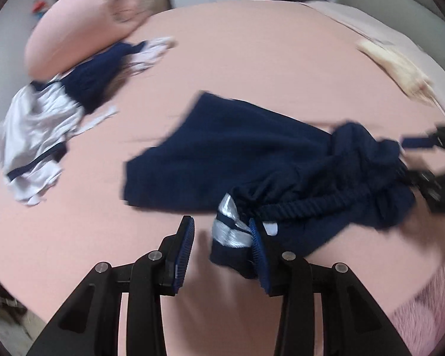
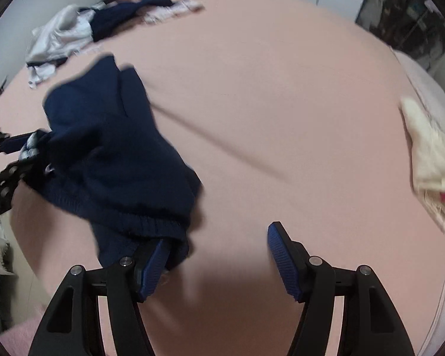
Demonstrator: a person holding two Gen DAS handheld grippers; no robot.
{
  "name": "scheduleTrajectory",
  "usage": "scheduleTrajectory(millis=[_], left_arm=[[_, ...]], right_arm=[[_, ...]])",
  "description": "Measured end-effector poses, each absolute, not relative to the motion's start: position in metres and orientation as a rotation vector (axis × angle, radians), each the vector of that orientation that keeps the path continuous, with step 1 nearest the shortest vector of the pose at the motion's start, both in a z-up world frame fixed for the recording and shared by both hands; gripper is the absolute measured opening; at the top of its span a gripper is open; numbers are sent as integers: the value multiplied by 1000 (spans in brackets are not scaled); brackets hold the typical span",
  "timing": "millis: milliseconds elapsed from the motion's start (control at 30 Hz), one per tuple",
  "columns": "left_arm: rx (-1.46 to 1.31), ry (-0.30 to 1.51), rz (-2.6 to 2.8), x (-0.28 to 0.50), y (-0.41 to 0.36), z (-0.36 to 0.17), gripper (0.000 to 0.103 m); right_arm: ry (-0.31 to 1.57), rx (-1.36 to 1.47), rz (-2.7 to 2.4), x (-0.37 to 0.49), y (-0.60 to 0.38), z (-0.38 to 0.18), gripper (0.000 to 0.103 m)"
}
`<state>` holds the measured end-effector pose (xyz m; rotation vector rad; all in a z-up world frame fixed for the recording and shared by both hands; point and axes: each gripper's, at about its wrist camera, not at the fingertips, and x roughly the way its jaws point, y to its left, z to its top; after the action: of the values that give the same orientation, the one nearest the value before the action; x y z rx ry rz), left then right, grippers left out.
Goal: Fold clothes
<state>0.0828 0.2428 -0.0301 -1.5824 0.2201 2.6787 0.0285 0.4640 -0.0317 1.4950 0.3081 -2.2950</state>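
At the far left of the pink bed sheet (image 1: 252, 59), near the pillow (image 1: 74, 29), a heap of silver-and-navy clothes (image 1: 41, 130) lies crumpled and unfolded. Right of that heap, toward the middle of the sheet, the navy shorts (image 1: 222, 154) lie partly spread: the leg end rests flat on the sheet, while the elastic waistband (image 1: 311, 204) bunches up at the near edge, not yet squared. Far right of the shorts, at the sheet's edge, a cream garment (image 1: 397, 71) lies in a loose flat shape; whether it is folded I cannot tell through the blur. By my judgement the task is at an early stage: the shorts are just being laid out, no fold is made in them, and the heap is untouched.

The left gripper (image 1: 222, 246) stands partly open. Its right pad (image 1: 259, 255) touches the silver-striped corner of the shorts at the waistband, and its other pad stands apart over bare sheet, so nothing is pinched; the cloth seems draped against one finger only.

The right gripper (image 2: 219, 261) stands wider open. Its left pad (image 2: 154, 264) lies under the waistband's other end, and its right pad sits well clear over the sheet. It, too, clamps nothing.
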Motion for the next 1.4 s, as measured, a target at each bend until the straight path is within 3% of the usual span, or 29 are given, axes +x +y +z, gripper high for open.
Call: scheduleTrajectory(millis=[233,367,433,500,533,633,700,767,900,933,1033,1233,1333,1400], left_arm=[[-1553,-145,2540,91,212,-31,36],[-1591,-67,2539,99,219,-43,36],[-1553,-68,2561,100,222,-39,36],[-1523,-36,2581,102,228,-35,21],[-1512,-13,2594,103,231,-34,20],[-1536,79,2555,112,239,-37,21],[-1557,140,2553,113,235,-42,28],[-1552,164,2567,120,235,-46,39],[-1545,165,2582,122,213,-48,40],[-1541,146,2590,120,212,-48,39],[-1527,83,2610,111,214,-45,18],[-1445,-100,2641,92,226,-27,19],[-1503,-97,2606,71,225,-40,19],[-1487,-100,2579,69,228,-39,14]], right_arm=[[-109,1568,-2052,19,463,-51,67],[-316,1559,-1965,33,469,-56,63],[-299,1569,-1943,47,467,-53,49],[-247,1578,-1886,62,456,-51,47],[-219,1577,-1862,64,451,-54,47],[-173,1564,-1833,59,442,-64,43],[-281,1575,-1850,44,452,-61,31],[-323,1577,-1898,38,463,-54,30],[-241,1573,-1984,41,474,-44,29],[-232,1581,-1999,42,478,-43,29],[-275,1606,-2012,30,483,-52,25],[-393,1522,-2076,26,497,-36,21],[-408,1570,-2050,20,501,-44,21],[-406,1608,-2045,20,502,-54,21]])
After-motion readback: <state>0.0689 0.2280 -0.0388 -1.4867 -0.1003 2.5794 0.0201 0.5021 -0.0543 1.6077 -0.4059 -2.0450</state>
